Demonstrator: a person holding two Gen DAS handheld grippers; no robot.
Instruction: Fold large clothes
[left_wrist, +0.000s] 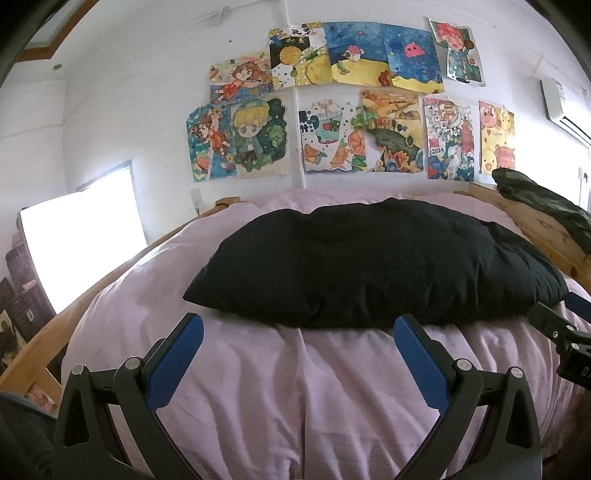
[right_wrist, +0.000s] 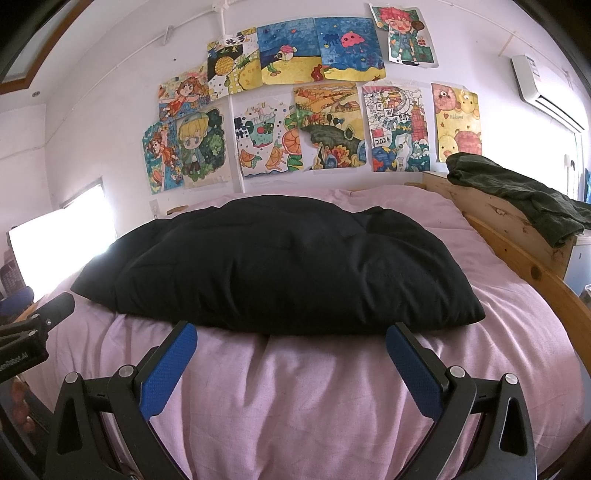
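A large black padded garment (left_wrist: 369, 266) lies folded in a thick bundle across the pink bed sheet (left_wrist: 258, 387). It also shows in the right wrist view (right_wrist: 280, 266). My left gripper (left_wrist: 299, 328) is open and empty, its blue pads just short of the garment's near edge. My right gripper (right_wrist: 291, 332) is open and empty too, at the same near edge. The right gripper shows at the right edge of the left wrist view (left_wrist: 561, 325). The left gripper shows at the left edge of the right wrist view (right_wrist: 37, 325).
A wooden bed frame (right_wrist: 517, 236) runs along the right side, with a dark green garment (right_wrist: 517, 192) draped over it. The wall behind holds several children's drawings (right_wrist: 295, 103). A bright window (left_wrist: 81, 243) is on the left. An air conditioner (right_wrist: 543, 88) hangs top right.
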